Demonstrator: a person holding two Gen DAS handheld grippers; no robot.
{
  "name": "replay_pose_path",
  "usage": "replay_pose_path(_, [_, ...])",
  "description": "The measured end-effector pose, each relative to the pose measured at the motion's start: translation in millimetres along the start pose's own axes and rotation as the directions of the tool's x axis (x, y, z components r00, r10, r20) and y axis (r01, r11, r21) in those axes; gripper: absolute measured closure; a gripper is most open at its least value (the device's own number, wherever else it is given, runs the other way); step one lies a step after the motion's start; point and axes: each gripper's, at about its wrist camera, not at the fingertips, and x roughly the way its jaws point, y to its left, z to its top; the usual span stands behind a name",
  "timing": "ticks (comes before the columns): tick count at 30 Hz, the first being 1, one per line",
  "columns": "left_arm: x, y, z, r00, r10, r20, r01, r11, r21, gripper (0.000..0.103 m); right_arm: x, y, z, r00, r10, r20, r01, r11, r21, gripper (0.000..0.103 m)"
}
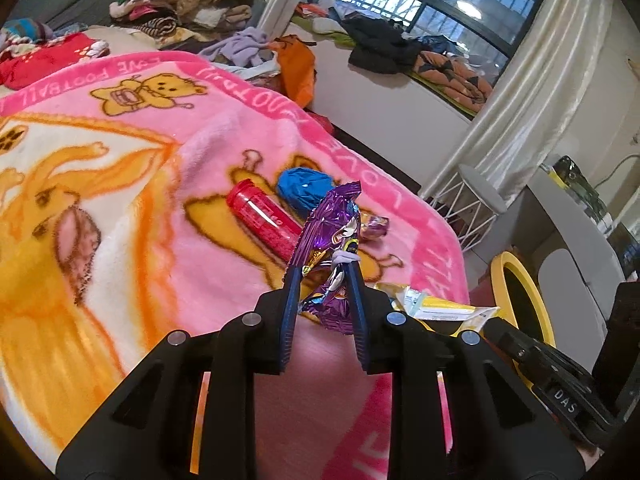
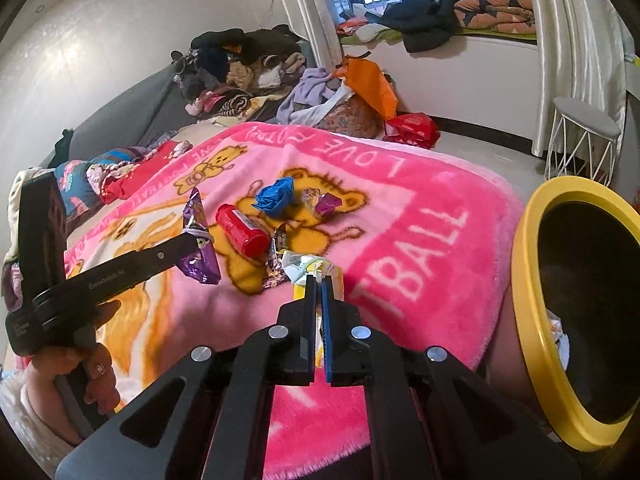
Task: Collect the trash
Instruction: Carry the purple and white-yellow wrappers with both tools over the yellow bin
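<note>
Trash: scattered on the pink blanket [image 2: 420, 216] of the bed, middle of both frames; two pieces are lifted, the rest lie there
Left tool [image 1: 322, 270]: clamped on a purple wrapper [image 1: 328, 224], which stands up between the jaws, clear of the blanket
Right tool [image 2: 319, 280]: jaws shut tight on a yellow-and-white packet [image 2: 298, 266], low centre of the right wrist frame
Bin [image 2: 532, 320]: yellow-rimmed, dark inside, right edge of the frame, beside the bed; some pale scraps seem to lie in it already, so I judge the job partly done
Left to collect: red bottle [image 2: 240, 230]; blue crumpled wad [image 2: 276, 196]; small purple sweet wrappers [image 2: 322, 202]; a brown wrapper [image 2: 276, 264] just beside the packet
In the way: little; the bed edge and bin rim sit between held pieces and the drop
Around: heaps of clothes [image 2: 240, 68] at upper centre; a white stool [image 2: 584, 140] at right
</note>
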Motion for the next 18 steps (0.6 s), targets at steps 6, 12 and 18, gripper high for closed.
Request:
replay_pose_path(6, [-4,-11,-1,1.0,-0.016,0.002,0.016,1.0,0.019,0.085,-9,-5,-3,1.0,-0.004,0.007,0.004,1.0,0.007,0.1])
replay_pose_path(12, [-8,-22,0,0.999,-0.031,0.007,0.031,0.999,0.041,0.085,-17,-7,-2,1.0,0.001,0.025,-0.002,1.0,0.009,0.1])
replay_pose_path(18, [-10,-34,-1,0.999,-0.048,0.004,0.048,0.997,0.058,0.085,-26,-8,-1,0.999,0.004,0.046,-0.005,1.0,0.006,0.1])
